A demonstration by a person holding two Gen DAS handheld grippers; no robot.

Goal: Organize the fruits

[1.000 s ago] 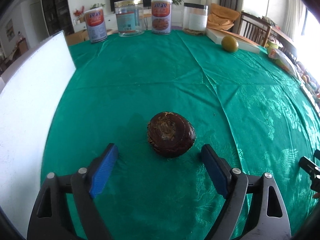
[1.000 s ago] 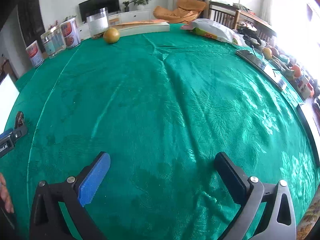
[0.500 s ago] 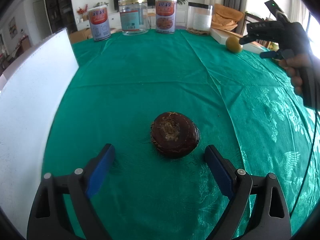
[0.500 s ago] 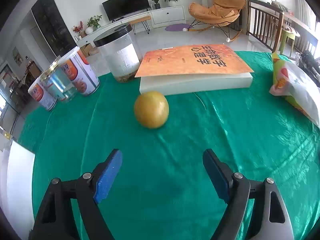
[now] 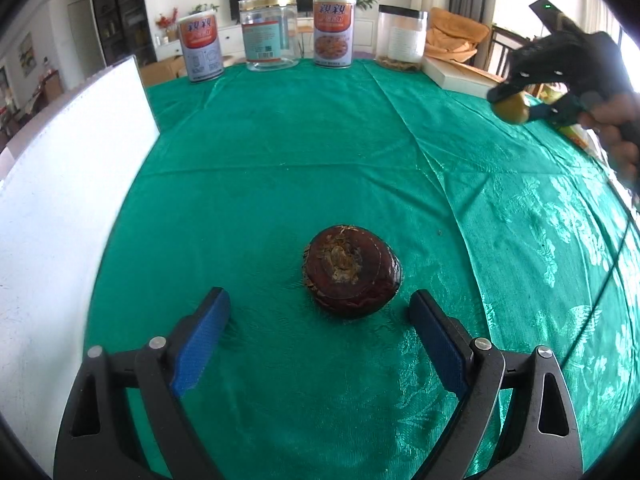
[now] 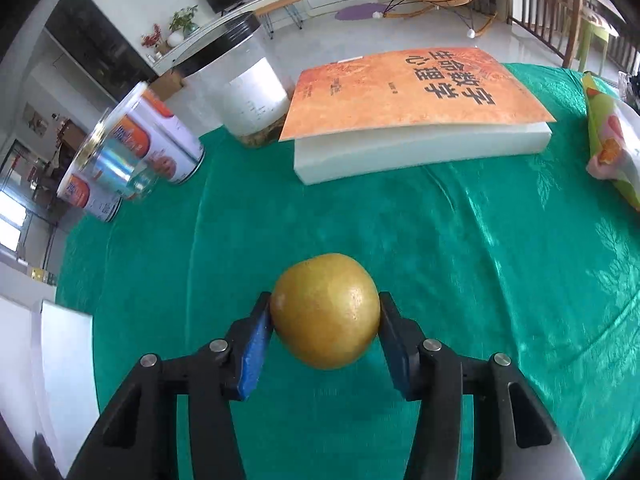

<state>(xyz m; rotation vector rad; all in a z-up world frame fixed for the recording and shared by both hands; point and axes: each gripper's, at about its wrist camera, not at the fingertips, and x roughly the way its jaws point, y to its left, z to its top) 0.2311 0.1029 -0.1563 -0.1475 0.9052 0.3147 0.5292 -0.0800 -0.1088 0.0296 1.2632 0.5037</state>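
Reference landmark: the dark brown fruit (image 5: 352, 272) resting on the green tablecloth (image 5: 280, 160).

Left gripper (image 5: 320, 312): positioned nearest the viewer, just short of the dark brown fruit. Its jaws stand wide, one blue pad on each side of the fruit and both clear of it; nothing is held. This placement reads as a staged approach, with the spread wider than the fruit so the pads can pass along its flanks before closing.

White board (image 5: 60, 200): upright along the table edge, left of the dark brown fruit.

Right gripper (image 6: 326, 320): far beyond and to the right of the dark brown fruit, carried by a person's hand (image 5: 616, 132). Its jaws are closing, narrow, with the yellow round fruit (image 6: 325, 310) between them; both pads press on the fruit's widest part, a grip that appears chosen to stop the round body rolling or slipping out. Whether the fruit is clear of the cloth cannot be told.

Book (image 6: 416, 92) on a white block: beyond the yellow round fruit.

Jars and tins (image 5: 332, 32): in a row at the far table edge, well beyond the dark brown fruit, apparently kept clear of the working area
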